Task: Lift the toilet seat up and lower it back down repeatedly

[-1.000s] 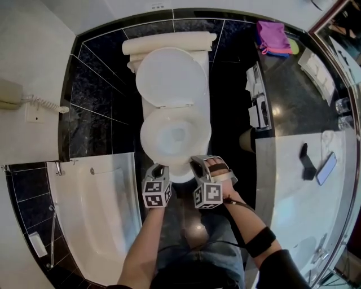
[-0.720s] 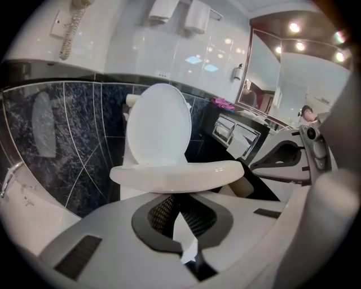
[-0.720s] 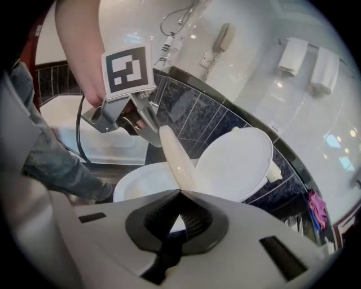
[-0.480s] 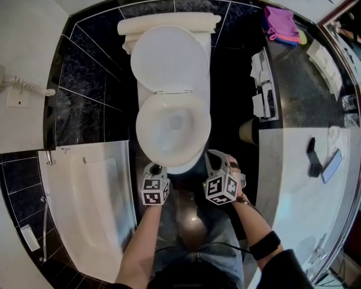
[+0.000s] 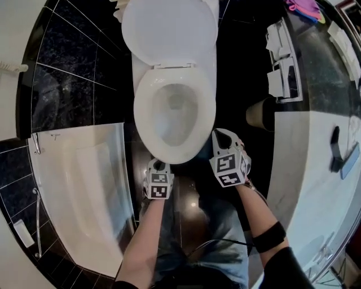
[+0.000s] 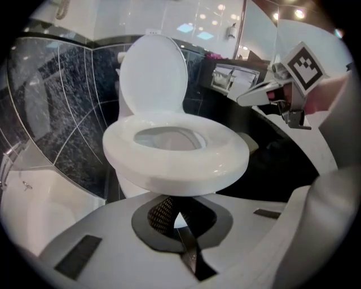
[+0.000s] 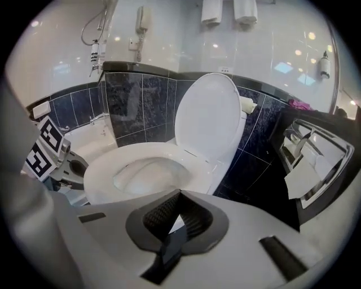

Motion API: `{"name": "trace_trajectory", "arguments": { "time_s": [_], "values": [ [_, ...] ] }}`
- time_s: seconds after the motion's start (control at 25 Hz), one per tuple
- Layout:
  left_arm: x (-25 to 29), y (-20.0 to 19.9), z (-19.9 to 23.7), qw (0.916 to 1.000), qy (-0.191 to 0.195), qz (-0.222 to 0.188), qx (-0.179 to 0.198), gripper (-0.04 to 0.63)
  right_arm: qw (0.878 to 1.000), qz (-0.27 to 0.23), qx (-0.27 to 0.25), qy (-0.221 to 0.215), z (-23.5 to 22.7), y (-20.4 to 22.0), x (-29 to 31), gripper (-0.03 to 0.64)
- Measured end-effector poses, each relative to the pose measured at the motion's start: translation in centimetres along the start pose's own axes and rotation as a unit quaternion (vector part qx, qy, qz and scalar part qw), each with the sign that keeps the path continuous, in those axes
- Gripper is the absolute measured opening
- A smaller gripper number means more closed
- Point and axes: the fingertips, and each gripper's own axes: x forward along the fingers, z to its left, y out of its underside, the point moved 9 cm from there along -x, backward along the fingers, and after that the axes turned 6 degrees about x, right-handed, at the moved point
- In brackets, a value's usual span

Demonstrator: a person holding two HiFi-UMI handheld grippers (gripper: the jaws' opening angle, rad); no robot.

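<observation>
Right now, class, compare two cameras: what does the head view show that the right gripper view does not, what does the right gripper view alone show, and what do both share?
Only the head view shows the person's forearms and the white countertop at the picture's right.
Only the right gripper view shows the hanging towels high on the wall.
Both show the toilet seat lying down on the bowl, the raised lid behind it, the tissue holder and the left gripper near the seat's front edge.

A bathroom, shown by toilet (image 5: 148, 127), bathtub (image 5: 73, 186) and dark tiled walls (image 5: 67, 73).
</observation>
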Motion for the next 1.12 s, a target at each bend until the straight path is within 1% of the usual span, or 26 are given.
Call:
{"name": "trace_trajectory", "arguments": {
  "time_s": [0.12, 0.32, 0.56, 0.64, 0.72, 0.88, 1.0, 1.12],
  "values": [
    [2.3, 2.6, -0.3, 0.9998, -0.002, 0.018, 0.001, -0.006, 1.000, 0.006, 0.000, -0.005, 0.7, 1.6, 1.4, 0.018],
    [5.0, 5.0, -0.2, 0.9993, 0.003, 0.038, 0.002, -0.006, 1.000, 0.013, -0.001, -0.009, 1.8, 3.0, 3.3, 0.018],
    [6.2, 6.9, -0.8, 0.9969, 0.004, 0.076, -0.021, -0.006, 1.000, 0.016, 0.001, -0.009, 1.6, 3.4, 3.6, 0.018],
    [6.0, 7.3, -1.0, 0.9965, 0.003, 0.080, -0.027, -0.006, 1.000, 0.016, 0.001, -0.009, 1.6, 3.3, 3.4, 0.018],
    [5.8, 6.8, -1.2, 0.9973, 0.000, 0.070, -0.024, -0.006, 1.000, 0.016, 0.003, -0.008, 1.3, 3.1, 3.4, 0.018],
    [5.1, 4.7, -1.2, 0.9985, -0.003, 0.050, -0.024, -0.006, 1.000, 0.017, 0.011, -0.006, 0.9, 2.6, 3.0, 0.018],
    [3.4, 2.4, -0.9, 0.9992, -0.007, 0.034, -0.021, -0.006, 1.000, 0.013, 0.013, -0.007, 0.9, 1.4, 1.9, 0.018],
    [0.4, -0.9, -0.7, 0.9998, -0.013, 0.005, -0.015, -0.006, 1.000, 0.004, 0.019, -0.007, 0.8, -0.7, -0.3, 0.018]
  ]
}}
